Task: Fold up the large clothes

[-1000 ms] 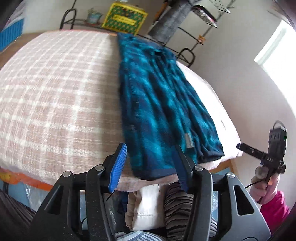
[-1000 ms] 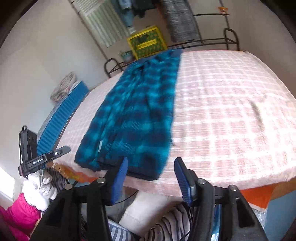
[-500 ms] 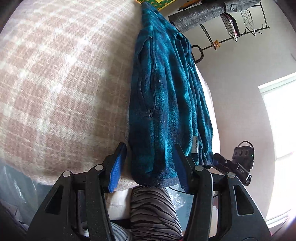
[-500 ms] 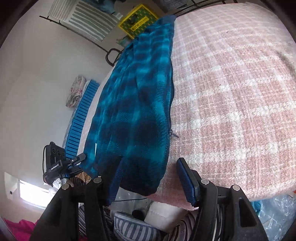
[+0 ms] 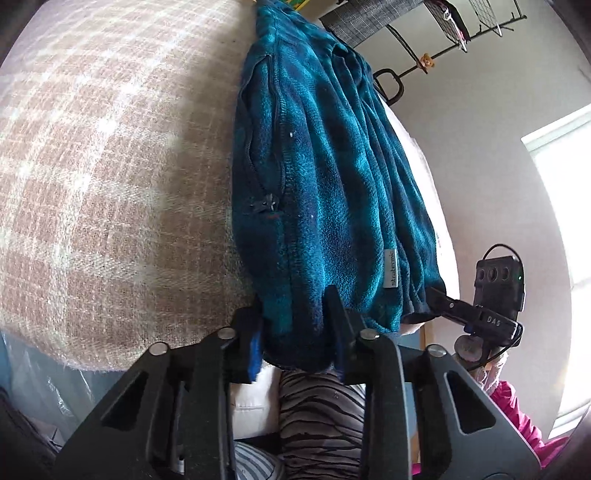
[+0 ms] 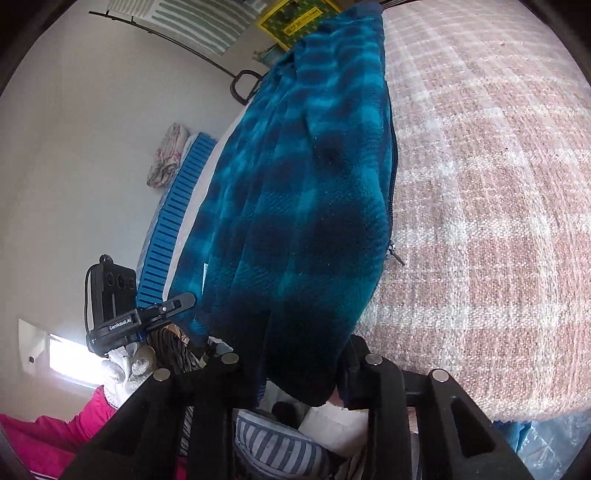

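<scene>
Fleece jacket point(image 5: 332, 192) lies lengthwise, hem nearest.

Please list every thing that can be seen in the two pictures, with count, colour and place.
fleece jacket: one, teal and dark blue check, lengthwise on the bed, near hem at the bed's edge
bed cover: one, pink and white check, over the bed
zip pull: one, dark, on the jacket's long edge
label: one, grey, near the jacket's hem
yellow crate: one, beyond the bed's far end
blue slatted panel: one, against the wall beside the bed
metal rack: one, black, by the far wall
left gripper: black, fingers closing on the hem
right gripper: black, fingers closing on the hem
sleeve: pink, low in view
</scene>
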`<state>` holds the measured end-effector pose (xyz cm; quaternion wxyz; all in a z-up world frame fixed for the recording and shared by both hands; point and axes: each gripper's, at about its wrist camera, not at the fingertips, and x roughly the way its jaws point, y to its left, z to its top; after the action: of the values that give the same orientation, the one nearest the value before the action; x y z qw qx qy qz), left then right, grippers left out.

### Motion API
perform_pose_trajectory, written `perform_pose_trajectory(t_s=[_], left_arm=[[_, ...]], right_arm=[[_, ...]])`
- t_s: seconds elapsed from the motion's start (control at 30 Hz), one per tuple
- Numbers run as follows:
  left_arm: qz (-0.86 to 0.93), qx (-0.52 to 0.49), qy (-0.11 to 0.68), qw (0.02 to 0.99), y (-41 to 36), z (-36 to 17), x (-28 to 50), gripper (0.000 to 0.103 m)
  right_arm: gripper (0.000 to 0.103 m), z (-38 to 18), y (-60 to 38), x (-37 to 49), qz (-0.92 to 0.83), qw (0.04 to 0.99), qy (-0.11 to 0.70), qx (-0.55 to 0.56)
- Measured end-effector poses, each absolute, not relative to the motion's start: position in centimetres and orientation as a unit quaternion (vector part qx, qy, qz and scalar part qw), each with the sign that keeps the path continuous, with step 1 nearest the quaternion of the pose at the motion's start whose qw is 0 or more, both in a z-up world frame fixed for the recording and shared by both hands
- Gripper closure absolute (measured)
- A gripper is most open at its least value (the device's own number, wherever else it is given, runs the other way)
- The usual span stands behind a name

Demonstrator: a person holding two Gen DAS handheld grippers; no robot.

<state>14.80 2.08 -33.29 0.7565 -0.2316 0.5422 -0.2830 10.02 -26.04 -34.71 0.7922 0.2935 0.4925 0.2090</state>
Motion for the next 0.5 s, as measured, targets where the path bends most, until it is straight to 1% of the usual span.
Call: perform_pose_trajectory(t_s=[0.07,0.17,0.33,0.5], left_arm=[[-0.285,-0.25,0.539,0.752,2.4,-33.0,14.8,0.083],[-0.296,-0.277,0.529,0.746,2.7,-32.0,14.9,0.083],[-0.313,-0.271,0.514,0.752,1.3,-30.0,15.3,0.084],[-0.315,-0.285,0.498,0.756,1.3,-28.1,16.5,0.084]], right_arm=[[0.083,-34.2,-26.5,9.7,0.217,0.791,0.48,0.311],[0.084,-33.4,-27.1,9.5,0.232,0.789,0.464,0.331],[0.084,-32.2,-26.9,10.1,0.246,0.784,0.453,0.345],[0.086,-29.5,-27.2,11.1,0.253,0.795,0.425,0.351]])
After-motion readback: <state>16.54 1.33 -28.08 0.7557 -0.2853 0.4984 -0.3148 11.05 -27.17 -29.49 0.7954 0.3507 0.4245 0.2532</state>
